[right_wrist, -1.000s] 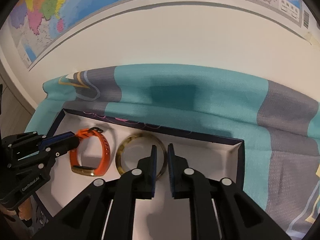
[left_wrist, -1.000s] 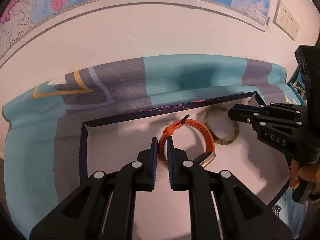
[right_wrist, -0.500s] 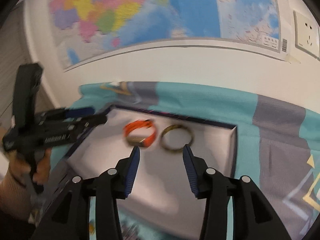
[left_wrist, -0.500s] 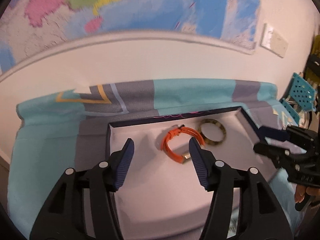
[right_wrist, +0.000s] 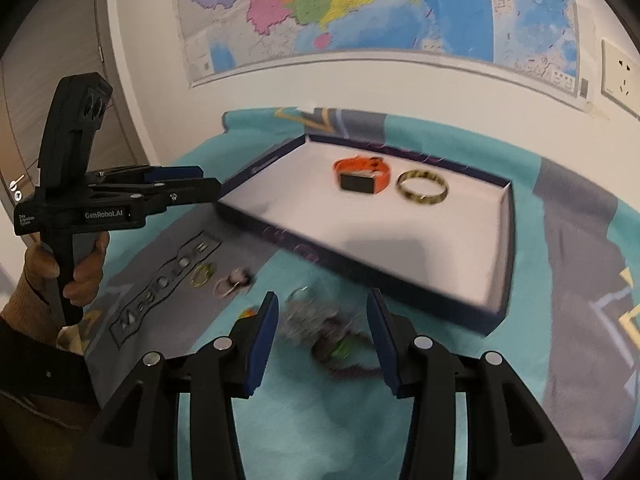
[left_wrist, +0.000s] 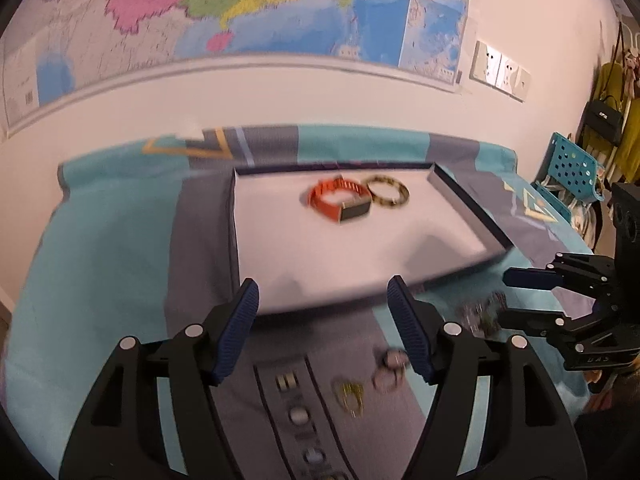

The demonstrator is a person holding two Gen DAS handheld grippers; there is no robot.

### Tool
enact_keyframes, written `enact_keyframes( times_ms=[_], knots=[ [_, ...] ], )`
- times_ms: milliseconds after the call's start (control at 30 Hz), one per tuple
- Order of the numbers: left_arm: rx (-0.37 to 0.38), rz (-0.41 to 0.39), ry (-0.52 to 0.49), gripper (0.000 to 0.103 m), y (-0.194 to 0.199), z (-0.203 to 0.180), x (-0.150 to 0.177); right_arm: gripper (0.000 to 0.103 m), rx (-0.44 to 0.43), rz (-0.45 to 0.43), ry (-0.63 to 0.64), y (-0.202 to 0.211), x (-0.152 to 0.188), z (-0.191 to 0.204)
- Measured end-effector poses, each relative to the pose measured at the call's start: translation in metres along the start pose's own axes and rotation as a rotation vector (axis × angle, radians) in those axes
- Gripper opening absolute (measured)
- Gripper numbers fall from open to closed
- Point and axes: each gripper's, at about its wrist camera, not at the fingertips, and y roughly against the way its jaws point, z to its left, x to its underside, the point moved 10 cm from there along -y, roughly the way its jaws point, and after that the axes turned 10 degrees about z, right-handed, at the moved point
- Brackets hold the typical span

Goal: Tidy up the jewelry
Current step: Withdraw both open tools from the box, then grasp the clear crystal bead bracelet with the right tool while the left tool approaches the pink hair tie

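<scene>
Now both claws, the left gripper (left_wrist: 322, 328) and right gripper (right_wrist: 320, 338), have released and withdrawn wide open, leaving the orange strap watch (right_wrist: 362, 176) and mottled gold bangle (right_wrist: 423, 187) inside the shallow white-lined tray (right_wrist: 506, 240), loose trinkets (right_wrist: 320, 326) remaining on the cloth.

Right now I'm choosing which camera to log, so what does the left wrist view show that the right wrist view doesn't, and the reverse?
Only the left wrist view shows the teal perforated chair, the black handbag hanging at the far right, and the double wall socket.

Only the right wrist view shows the person's hand gripping the left gripper's handle, the door at left, and a blurred dark beaded piece between its own open fingers.

Both show the white tray holding the orange smartwatch and mottled bangle, the map, and loose small pieces on the teal cloth.
</scene>
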Motion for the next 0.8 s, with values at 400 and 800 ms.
enact_keyframes(
  times_ms=[400, 800],
  knots=[
    [-0.017, 0.018, -0.024, 0.069, 0.008, -0.015, 0.04, 0.043, 0.068, 0.027, 0.045, -0.022, 0.007, 0.02],
    [0.005, 0.047, -0.053, 0.069, 0.001, -0.026, 0.054, 0.02, 0.099, 0.056, 0.033, -0.032, 0.009, 0.009]
  ],
)
